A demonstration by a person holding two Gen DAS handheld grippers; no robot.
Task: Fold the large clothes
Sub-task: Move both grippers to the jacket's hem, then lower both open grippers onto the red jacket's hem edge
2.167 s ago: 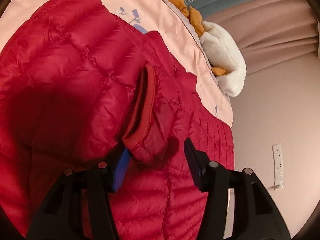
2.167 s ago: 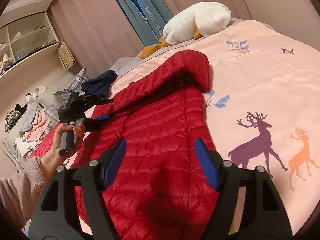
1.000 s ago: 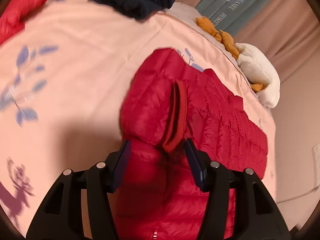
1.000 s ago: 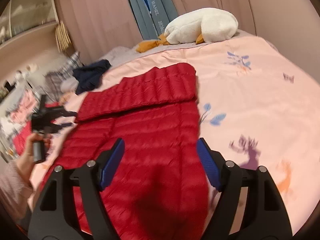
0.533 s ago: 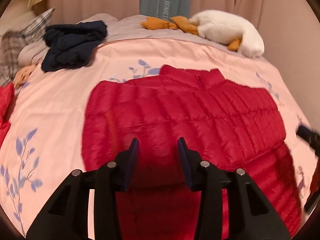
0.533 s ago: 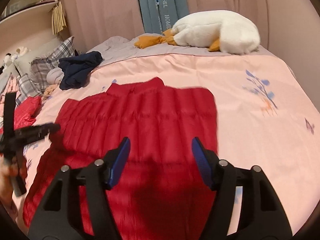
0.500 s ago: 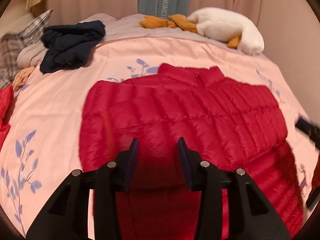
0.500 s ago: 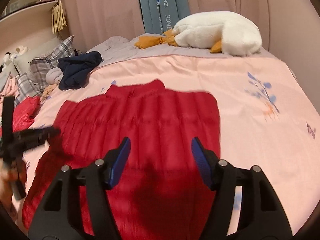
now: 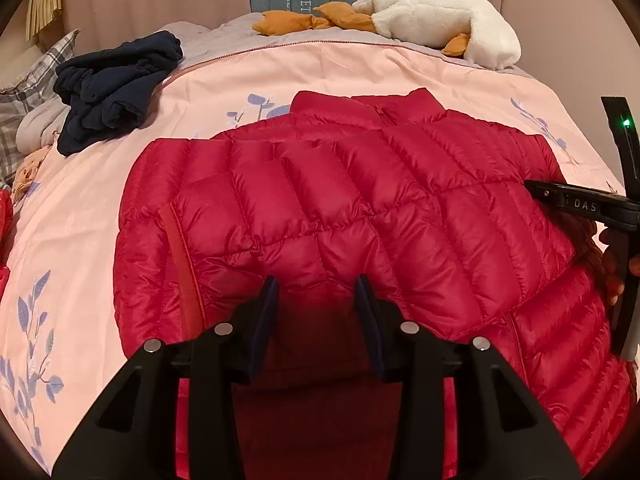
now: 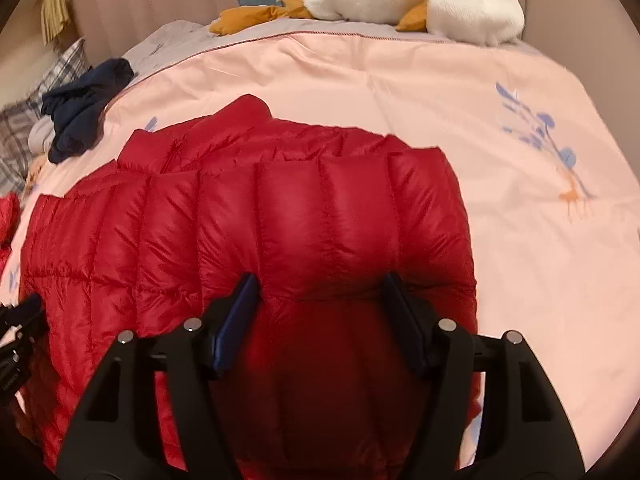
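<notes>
A red puffer jacket (image 9: 360, 216) lies flat on the pink bedspread (image 9: 80, 220), collar toward the pillows, with both sleeves folded across its chest. Its left cuff (image 9: 182, 252) shows as a darker red band. My left gripper (image 9: 316, 300) is open and empty, just above the lower edge of the folded sleeve. In the right wrist view the jacket (image 10: 280, 220) fills the middle. My right gripper (image 10: 320, 296) is open and empty, low over the jacket's right half. The right gripper also shows at the right edge of the left wrist view (image 9: 580, 204).
A dark navy garment (image 9: 116, 88) lies bunched at the bed's far left. A white plush goose (image 9: 436, 20) with orange feet lies by the curtains at the head of the bed. Plaid pillows (image 9: 24, 92) sit at far left. Another red garment (image 10: 8, 216) is at the left edge.
The left gripper let go of the sleeve cuff, which now lies folded across the jacket. Both grippers swung round to face the head of the bed and dropped closer to the jacket.
</notes>
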